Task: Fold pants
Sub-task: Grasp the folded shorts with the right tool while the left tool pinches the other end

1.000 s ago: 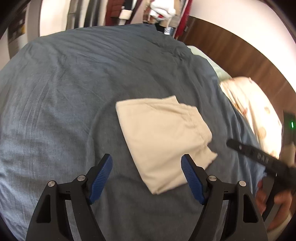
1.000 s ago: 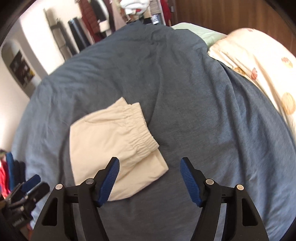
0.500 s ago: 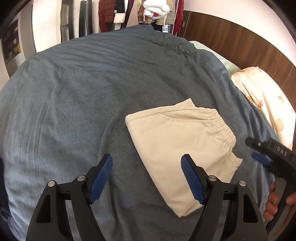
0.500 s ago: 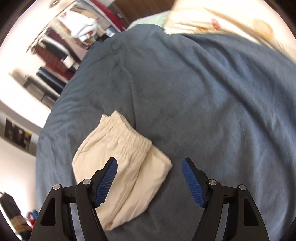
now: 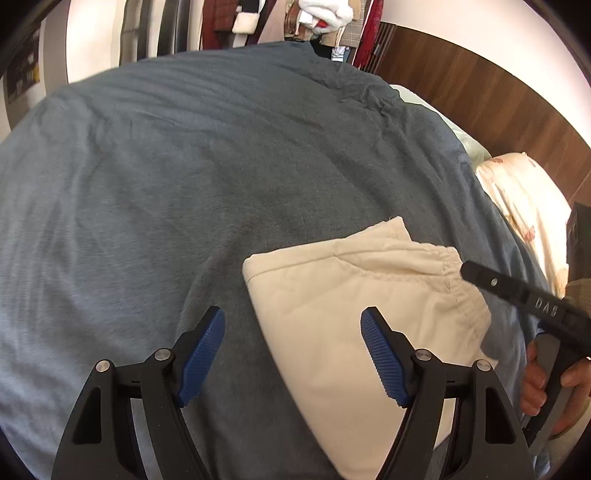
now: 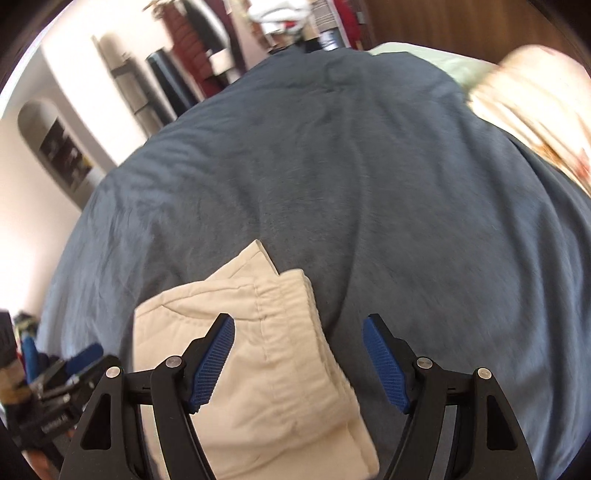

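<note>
**Folded pants on the blue bed cover, both your grippers released**

Surface: a blue-grey bed cover (image 5: 184, 177) fills most of both views, lightly creased. A cream patterned pillow (image 5: 524, 206) lies at the right edge of the left wrist view, with a pale green sheet (image 5: 469, 144) just above it and a dark wood headboard (image 5: 480, 96) behind.

Room: hanging clothes (image 5: 321, 14) run along the top of the frame; in the right wrist view a white wall with an arched niche (image 6: 55, 147) sits at the upper left.

Task item: the cream pants (image 5: 369, 314), folded into a compact stack, lie on the cover in the lower middle of each view, elastic waistband toward the right.

Your left gripper (image 5: 291, 354) has its jaws apart, empty, over the stack's left edge. Your right gripper (image 6: 299, 362) is likewise spread, nothing pinched, over the waistband edge.

Hard to make out: the pants' near end is cut off behind the gripper frames; the right wrist view is motion-blurred, so the pillow print is unreadable; clutter at its lower left cannot be identified; your right hand (image 5: 550, 384) is cut off at the frame edge
</note>
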`<state>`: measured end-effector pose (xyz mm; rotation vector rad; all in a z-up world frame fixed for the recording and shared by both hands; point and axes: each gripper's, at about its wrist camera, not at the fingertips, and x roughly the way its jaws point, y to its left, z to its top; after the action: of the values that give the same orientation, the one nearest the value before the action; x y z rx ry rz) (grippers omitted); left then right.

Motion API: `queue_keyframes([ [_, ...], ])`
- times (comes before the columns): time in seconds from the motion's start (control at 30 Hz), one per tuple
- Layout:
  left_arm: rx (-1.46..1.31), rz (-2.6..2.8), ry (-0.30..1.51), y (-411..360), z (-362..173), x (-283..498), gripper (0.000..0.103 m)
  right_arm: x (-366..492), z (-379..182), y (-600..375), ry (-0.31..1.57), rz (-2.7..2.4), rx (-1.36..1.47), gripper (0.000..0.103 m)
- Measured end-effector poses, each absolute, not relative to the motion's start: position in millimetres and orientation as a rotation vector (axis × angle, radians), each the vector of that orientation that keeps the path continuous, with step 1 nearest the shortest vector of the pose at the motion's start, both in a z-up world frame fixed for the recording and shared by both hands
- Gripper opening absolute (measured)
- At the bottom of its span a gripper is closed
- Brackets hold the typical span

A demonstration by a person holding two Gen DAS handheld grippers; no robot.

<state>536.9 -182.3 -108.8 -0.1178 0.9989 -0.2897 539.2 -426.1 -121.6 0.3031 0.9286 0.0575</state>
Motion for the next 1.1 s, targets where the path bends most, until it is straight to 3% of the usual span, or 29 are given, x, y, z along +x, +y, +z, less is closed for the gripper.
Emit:
queue_keyframes([
  [0.37, -0.093, -0.350, 1.079, -196, -146, 563, 0.063, 581, -150, -422, 1.039, 0.202, 0.239, 0.072],
  [0.63, -0.186, -0.372, 1.112, -192, -161, 578, 0.062, 584, -153, -415, 1.058, 0.252, 0.192, 0.068],
  [0.7, -0.203, -0.371, 1.116, -191, -162, 579, 0.055, 584, -155, -409, 1.069, 0.277, 0.172, 0.068],
  [0.87, -0.147, -0.394, 1.109, -196, -157, 576, 0.020, 589, -169, -411, 1.109, 0.310, 0.201, 0.068],
  [1.1, -0.046, -0.358, 1.052, -199, -138, 558, 0.016, 595, -192, -422, 1.144, 0.370, 0.370, 0.069],
])
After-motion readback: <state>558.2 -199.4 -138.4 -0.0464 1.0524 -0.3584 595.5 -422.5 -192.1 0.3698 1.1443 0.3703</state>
